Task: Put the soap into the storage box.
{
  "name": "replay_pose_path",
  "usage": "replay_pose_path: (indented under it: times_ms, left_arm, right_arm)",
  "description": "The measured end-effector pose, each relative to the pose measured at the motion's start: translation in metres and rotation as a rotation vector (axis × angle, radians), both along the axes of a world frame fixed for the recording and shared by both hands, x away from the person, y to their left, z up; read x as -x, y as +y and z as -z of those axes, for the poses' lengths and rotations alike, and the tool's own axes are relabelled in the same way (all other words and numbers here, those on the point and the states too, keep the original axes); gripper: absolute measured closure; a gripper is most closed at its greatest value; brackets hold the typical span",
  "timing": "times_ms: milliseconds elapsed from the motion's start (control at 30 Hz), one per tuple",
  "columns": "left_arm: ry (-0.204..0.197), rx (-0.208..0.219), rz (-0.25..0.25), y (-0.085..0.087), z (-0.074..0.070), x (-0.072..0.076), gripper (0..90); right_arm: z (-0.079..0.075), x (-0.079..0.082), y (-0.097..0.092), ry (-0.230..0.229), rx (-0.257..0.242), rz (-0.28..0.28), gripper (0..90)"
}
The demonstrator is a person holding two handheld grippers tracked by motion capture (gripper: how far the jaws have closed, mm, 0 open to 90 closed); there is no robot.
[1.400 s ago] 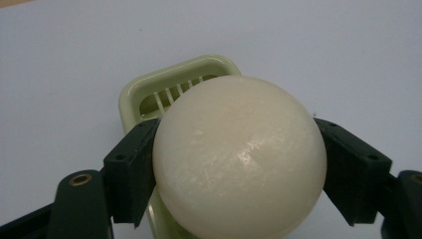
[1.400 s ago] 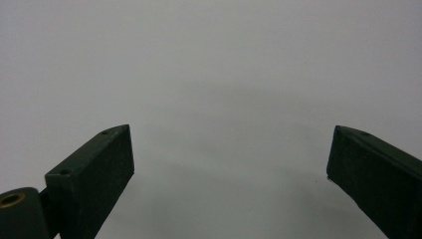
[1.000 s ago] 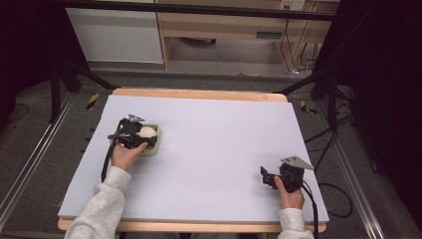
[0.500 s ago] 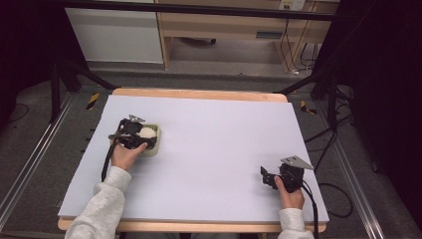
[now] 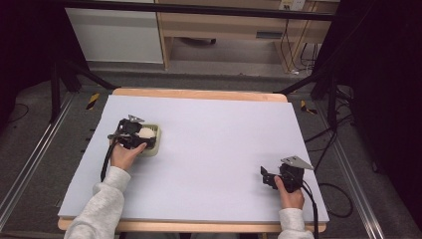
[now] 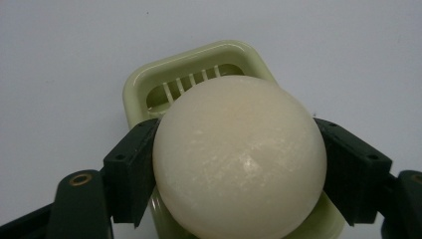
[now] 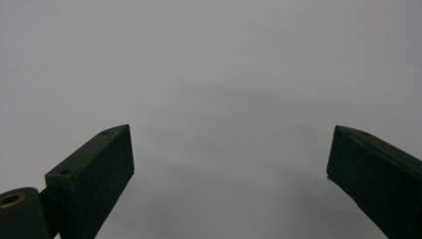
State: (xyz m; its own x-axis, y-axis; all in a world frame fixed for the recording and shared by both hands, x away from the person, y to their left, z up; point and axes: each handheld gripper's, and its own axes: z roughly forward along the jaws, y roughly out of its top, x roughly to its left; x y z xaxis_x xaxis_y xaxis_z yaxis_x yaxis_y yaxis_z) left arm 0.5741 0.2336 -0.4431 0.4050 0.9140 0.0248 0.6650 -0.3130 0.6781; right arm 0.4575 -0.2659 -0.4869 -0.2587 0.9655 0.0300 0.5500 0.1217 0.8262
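Note:
A pale green slotted egg slicer base (image 5: 153, 141) (image 6: 149, 84) sits at the left of the white table. My left gripper (image 5: 139, 137) (image 6: 239, 164) hangs just over it, shut on a whitish peeled egg (image 5: 146, 133) (image 6: 239, 154); both jaws press the egg's sides. In the left gripper view the egg hides most of the slicer, and I cannot tell whether it touches the slots. My right gripper (image 5: 267, 178) (image 7: 229, 164) rests low at the table's front right, open, with bare tabletop between its jaws.
The white table top (image 5: 214, 139) stretches between the two hands. A wooden edge (image 5: 199, 94) runs along the far side. Dark stand legs (image 5: 74, 74) and cables (image 5: 323, 144) lie on the floor around the table.
My left gripper with the egg has moved slightly nearer and lower over the slicer. The right gripper has stayed in place.

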Motion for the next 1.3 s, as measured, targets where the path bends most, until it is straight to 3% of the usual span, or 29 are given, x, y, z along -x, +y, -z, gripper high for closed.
replay_pose_path:
  times_ms: [533, 633, 767, 1000, 1300]
  left_arm:
    - [0.009, -0.008, 0.010, 0.000, 0.003, -0.001, 23.6]
    - [-0.009, 0.012, 0.008, 0.002, 0.000, 0.001, 21.8]
    - [-0.020, 0.006, 0.018, 0.002, -0.004, 0.004, 19.9]
    - [-0.053, 0.012, 0.027, 0.007, -0.010, 0.018, 15.3]
    - [-0.098, 0.078, 0.059, 0.015, -0.014, 0.050, 14.2]
  right_arm:
    - [0.000, 0.000, 0.000, 0.000, 0.000, -0.001, 4.9]
    - [0.000, 0.000, 0.000, 0.000, 0.001, -0.002, 4.9]
    - [0.000, 0.000, 0.000, 0.002, 0.001, -0.003, 5.0]
    - [0.000, 0.000, 0.000, 0.000, 0.001, -0.001, 5.0]
    - [0.000, 0.000, 0.000, -0.002, -0.001, -0.001, 5.0]
